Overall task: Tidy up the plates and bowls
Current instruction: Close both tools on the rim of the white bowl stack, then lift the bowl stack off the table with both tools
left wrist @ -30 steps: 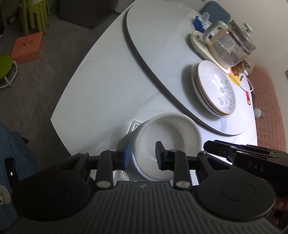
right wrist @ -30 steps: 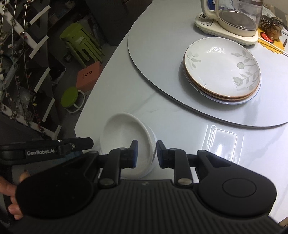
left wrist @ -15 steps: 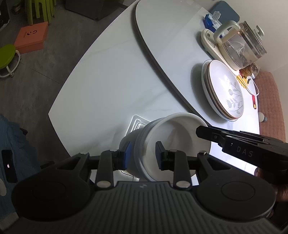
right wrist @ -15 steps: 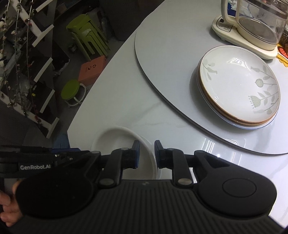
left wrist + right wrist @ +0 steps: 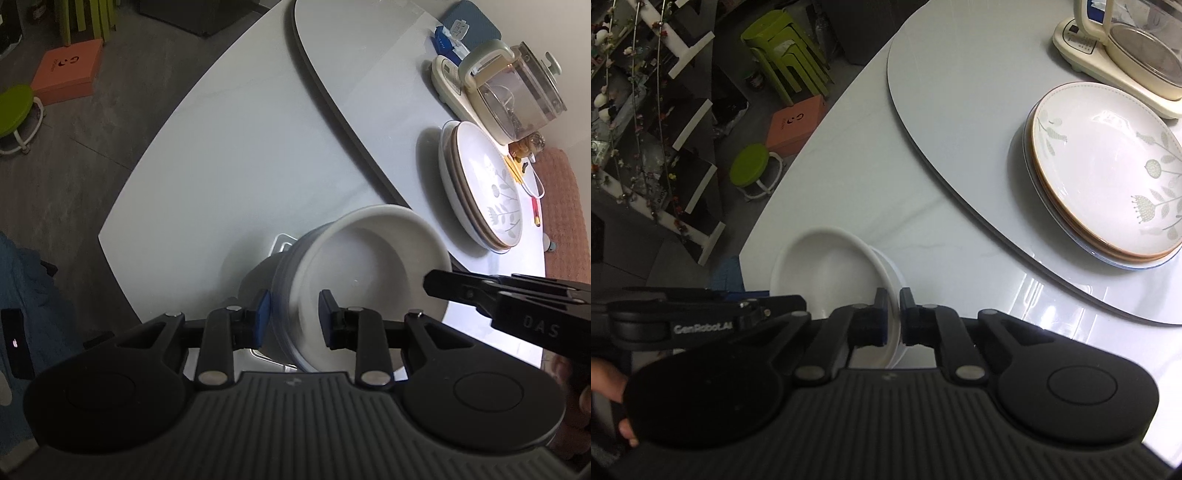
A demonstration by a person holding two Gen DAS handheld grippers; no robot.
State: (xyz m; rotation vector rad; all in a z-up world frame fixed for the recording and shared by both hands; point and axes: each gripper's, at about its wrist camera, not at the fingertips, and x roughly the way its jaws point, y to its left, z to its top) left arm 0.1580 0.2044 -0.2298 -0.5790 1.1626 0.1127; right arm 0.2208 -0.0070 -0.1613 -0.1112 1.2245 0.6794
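A: Bowls [image 5: 369, 273] nested, tilted above counter [image 5: 240, 147]; left claw [image 5: 295, 314] clamped on their wall.
B: And from the right wrist?
A: Right claw [image 5: 892, 314] pinched shut on the rim. Plates [image 5: 1108, 173] stacked well apart, on turntable [image 5: 942, 110].
B: Mid-carry, probably. Next: level out, then set down beside plates.
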